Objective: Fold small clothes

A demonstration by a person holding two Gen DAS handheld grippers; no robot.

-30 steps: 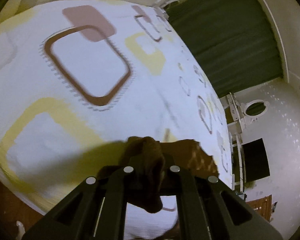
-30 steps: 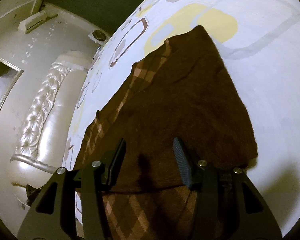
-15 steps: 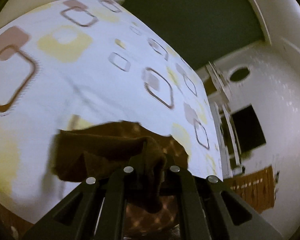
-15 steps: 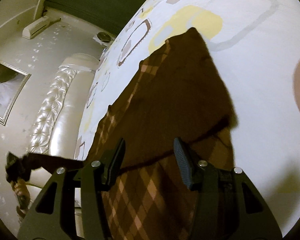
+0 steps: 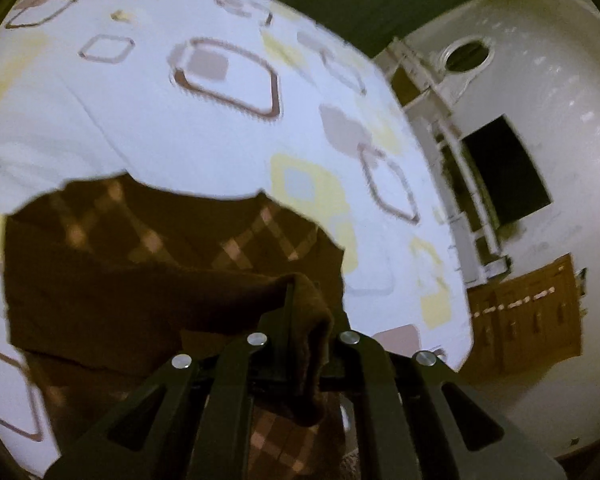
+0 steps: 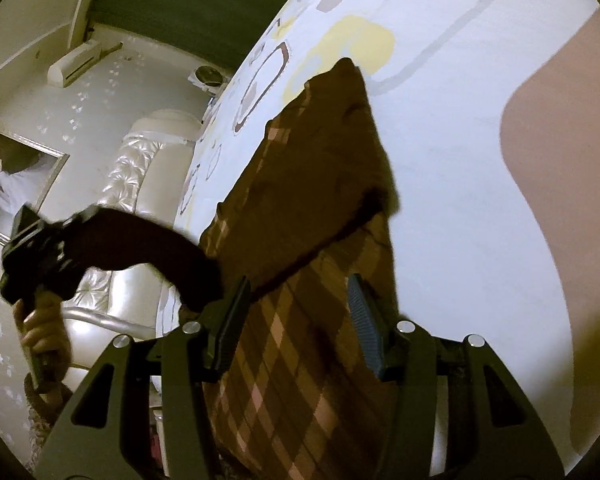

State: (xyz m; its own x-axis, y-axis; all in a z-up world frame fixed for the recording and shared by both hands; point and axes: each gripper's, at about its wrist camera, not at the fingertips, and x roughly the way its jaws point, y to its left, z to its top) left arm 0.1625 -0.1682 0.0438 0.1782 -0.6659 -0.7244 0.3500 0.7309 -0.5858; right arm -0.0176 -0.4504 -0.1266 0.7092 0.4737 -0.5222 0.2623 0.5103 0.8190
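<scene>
Brown garment (image 6: 324, 208), plain on one face and diamond-checked on the other, lies on the patterned bedsheet (image 6: 452, 152), partly folded: a plain dark flap overlaps the checked part. Left gripper (image 5: 306, 312) has its jaws closed tight on a bunched corner of the cloth, which hangs down between the fingers. Right gripper (image 6: 296, 320) sits over the checked part with jaws apart, fingers either side of the fabric; pads not seen pressing on it. No containers in view. Right wrist view alone shows the left gripper from outside (image 6: 40, 248), held in a hand (image 6: 44, 332) off the bed's edge, a dark strip of cloth stretched from it to the garment; also a tufted headboard (image 6: 140, 168) and framed picture (image 6: 16, 184). Left wrist view alone shows white shelving (image 5: 460, 184) and a wooden cabinet (image 5: 528, 312) past the bed.
</scene>
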